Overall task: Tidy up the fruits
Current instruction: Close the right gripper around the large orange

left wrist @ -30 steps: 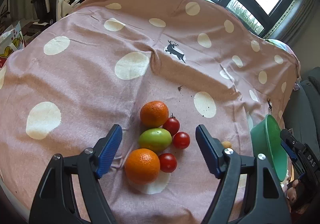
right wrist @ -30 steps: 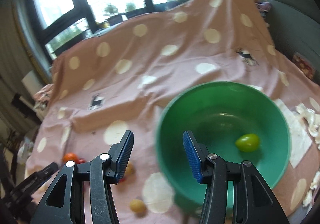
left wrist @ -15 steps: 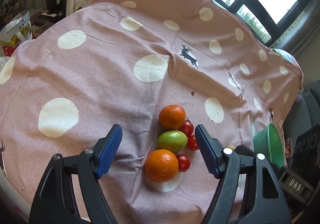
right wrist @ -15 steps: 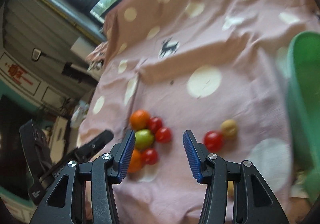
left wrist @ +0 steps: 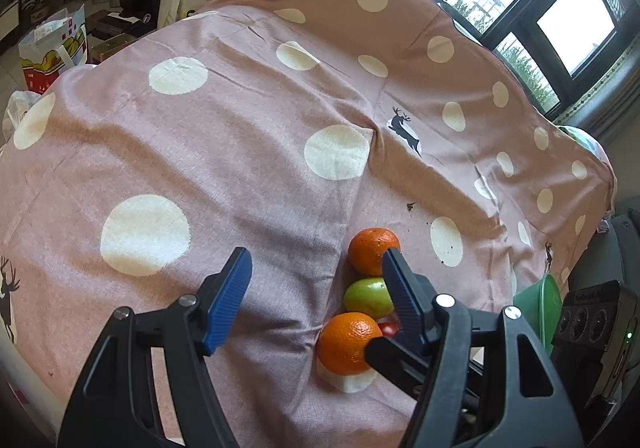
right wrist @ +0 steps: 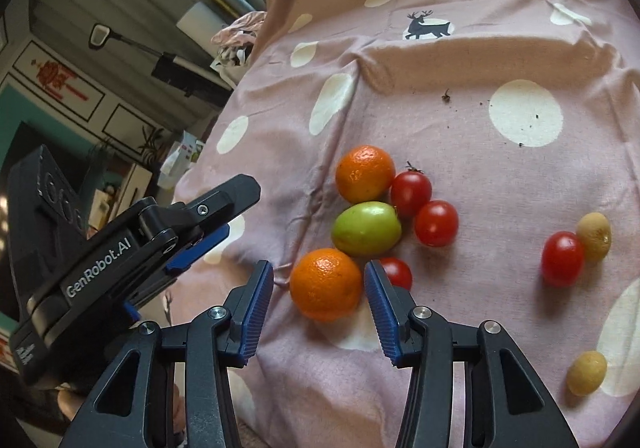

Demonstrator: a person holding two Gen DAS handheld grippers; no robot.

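On the pink dotted cloth (right wrist: 500, 176) lies a cluster of two oranges (right wrist: 365, 173), a green fruit (right wrist: 366, 228) and three red tomatoes (right wrist: 436, 223). My right gripper (right wrist: 319, 302) is low over the near orange (right wrist: 326, 284). That orange sits between its fingertips while the jaws are closing, and the pads do not press on it. My left gripper (left wrist: 316, 288) hovers left of the cluster, its jaws closing over bare cloth. Its right finger (left wrist: 400, 300) overlaps the fruits in its own view. The green bowl (left wrist: 536, 304) peeks in at the right edge.
Another red tomato (right wrist: 562, 258) and two small yellow fruits (right wrist: 594, 236) lie apart to the right. The left gripper's body (right wrist: 120, 256) is close beside the right one. Bags and clutter (left wrist: 52, 48) stand on the floor past the cloth's far left edge.
The right wrist view swung from the green bowl to the fruit cluster and dropped over the near orange. The left gripper slid left of the fruits and its jaws narrowed.
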